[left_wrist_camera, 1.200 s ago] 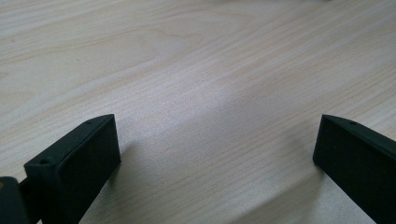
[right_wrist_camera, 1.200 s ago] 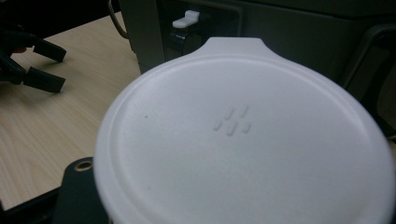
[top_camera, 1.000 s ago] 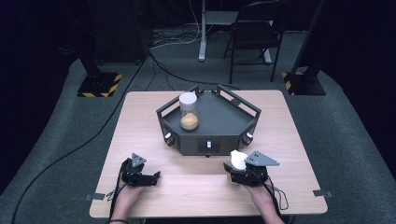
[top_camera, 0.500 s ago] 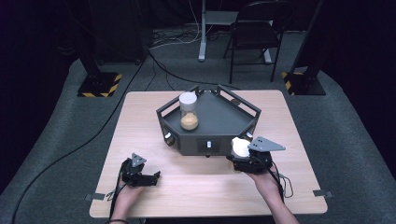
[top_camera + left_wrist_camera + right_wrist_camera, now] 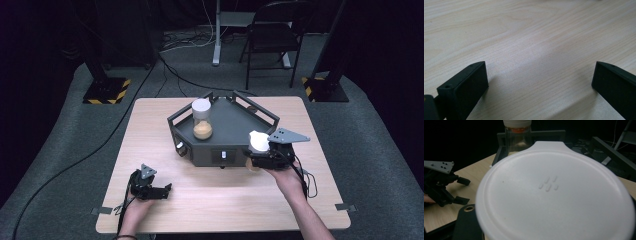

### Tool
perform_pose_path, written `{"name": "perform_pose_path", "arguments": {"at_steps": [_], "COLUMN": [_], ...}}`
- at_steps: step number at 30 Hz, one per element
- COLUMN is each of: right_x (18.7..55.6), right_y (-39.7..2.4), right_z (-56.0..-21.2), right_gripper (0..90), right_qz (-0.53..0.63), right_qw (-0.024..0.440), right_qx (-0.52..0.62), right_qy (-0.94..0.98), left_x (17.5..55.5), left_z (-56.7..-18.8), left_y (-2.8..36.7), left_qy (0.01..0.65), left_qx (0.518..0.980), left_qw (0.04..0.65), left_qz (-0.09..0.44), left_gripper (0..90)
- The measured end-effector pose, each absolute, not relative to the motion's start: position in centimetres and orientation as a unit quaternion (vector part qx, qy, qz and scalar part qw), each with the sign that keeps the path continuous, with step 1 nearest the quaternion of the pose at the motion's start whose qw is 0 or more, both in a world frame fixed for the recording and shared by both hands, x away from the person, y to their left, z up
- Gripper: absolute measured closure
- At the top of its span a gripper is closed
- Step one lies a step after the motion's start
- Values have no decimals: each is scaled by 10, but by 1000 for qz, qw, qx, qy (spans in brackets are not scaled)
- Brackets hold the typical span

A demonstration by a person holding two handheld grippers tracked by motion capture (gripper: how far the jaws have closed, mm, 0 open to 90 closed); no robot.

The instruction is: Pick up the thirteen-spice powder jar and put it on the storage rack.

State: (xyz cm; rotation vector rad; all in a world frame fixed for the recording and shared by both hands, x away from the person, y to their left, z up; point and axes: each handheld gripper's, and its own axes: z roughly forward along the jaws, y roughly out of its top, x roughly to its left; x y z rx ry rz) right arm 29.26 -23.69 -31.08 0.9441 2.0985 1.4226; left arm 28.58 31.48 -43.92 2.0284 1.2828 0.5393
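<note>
A dark grey tray [image 5: 235, 125] with low rails stands mid-table. On its left part is a clear jar [image 5: 202, 119] with a white lid and orange contents, also seen upright in the right gripper view [image 5: 517, 135]. My right gripper [image 5: 256, 156] is shut on a second white-lidded container [image 5: 258, 141], held in the air at the tray's front right corner. That lid [image 5: 554, 195] spreads close before the right gripper's camera. My left gripper [image 5: 166, 191] rests on the table [image 5: 215, 200] at the front left, jaws open with bare wood [image 5: 529, 37] between them [image 5: 540, 82].
A folding chair [image 5: 272, 35] and a pole stand behind the table. Two stand bases with yellow-black stripes sit on the floor at the back left [image 5: 107, 90] and back right [image 5: 320, 90]. A cable [image 5: 90, 150] runs across the floor at the left.
My right gripper has risen with the white-lidded container and moved from the table's front right towards the tray's front right corner. The left gripper has stayed put.
</note>
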Motion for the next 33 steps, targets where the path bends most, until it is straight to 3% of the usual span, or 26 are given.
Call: {"name": "perform_pose_path", "arguments": {"at_steps": [16, 33], "right_x": [320, 374], "right_y": [-225, -202], "right_z": [-282, -288], "right_gripper": [290, 290], "right_qz": [511, 491], "right_qw": [243, 263], "right_qx": [341, 364], "right_qy": [750, 746], "left_x": [286, 286], "left_z": [-439, -439], "left_y": [315, 315], "left_qy": [491, 490], "left_qx": [777, 778], "left_qw": [335, 334], "left_qz": [207, 206], "left_gripper": [0, 0]}}
